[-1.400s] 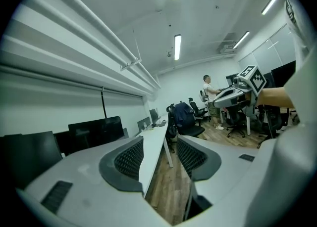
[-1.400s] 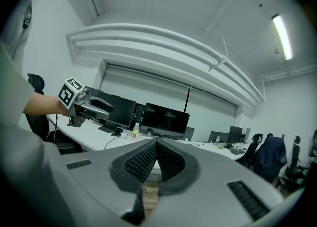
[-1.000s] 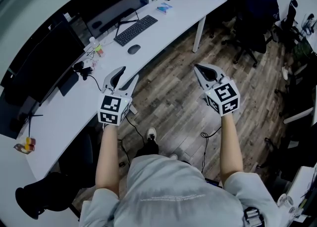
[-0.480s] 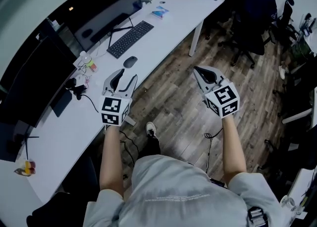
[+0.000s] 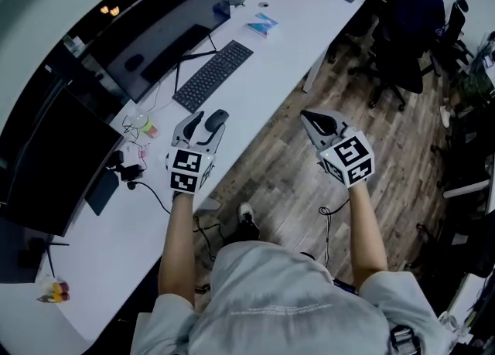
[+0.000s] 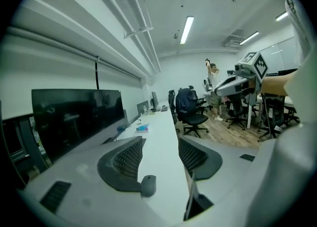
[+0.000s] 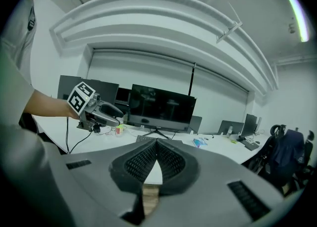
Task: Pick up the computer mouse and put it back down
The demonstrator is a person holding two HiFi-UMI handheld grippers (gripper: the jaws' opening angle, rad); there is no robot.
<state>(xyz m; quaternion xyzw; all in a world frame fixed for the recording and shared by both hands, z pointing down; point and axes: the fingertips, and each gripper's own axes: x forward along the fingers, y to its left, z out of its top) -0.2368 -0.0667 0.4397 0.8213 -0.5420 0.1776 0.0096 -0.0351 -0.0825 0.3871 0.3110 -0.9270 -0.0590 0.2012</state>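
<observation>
The dark computer mouse (image 5: 218,120) lies on the long white desk (image 5: 288,36), near its front edge. My left gripper (image 5: 203,124) hovers over that edge, open, with the mouse just beyond its right jaw tip. In the left gripper view the mouse (image 6: 148,185) rests on the desk low between the open jaws of the left gripper (image 6: 161,140), close to the left jaw and untouched. My right gripper (image 5: 315,120) hangs over the wooden floor, shut on nothing. In the right gripper view the pads of the right gripper (image 7: 157,145) meet.
A black keyboard (image 5: 213,73) lies beyond the mouse, before a wide monitor (image 5: 166,32); a second monitor (image 5: 46,160) stands at the left. Cables and small items (image 5: 139,125) clutter the desk left of the gripper. Office chairs (image 5: 410,21) stand far right.
My left gripper has moved forward over the desk edge and up to the mouse, still open. The right gripper stays shut over the floor, almost unmoved.
</observation>
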